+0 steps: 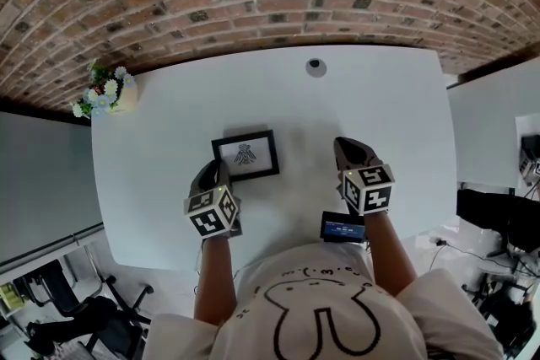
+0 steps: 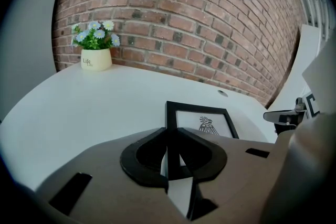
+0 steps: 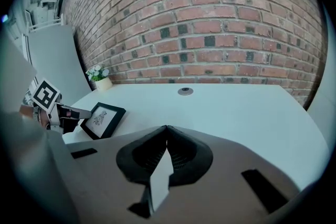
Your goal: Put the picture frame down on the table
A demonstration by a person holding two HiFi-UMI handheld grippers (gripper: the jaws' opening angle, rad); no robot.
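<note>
against the white table, a black picture frame shows a bird-like drawing.

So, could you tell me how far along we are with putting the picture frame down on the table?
Nearly done. The picture frame lies face-up on or just above the table; full contact is unclear. In hand: the left tool is shut on its near left edge; the right tool is shut and empty. Remaining: release and draw back.
</note>
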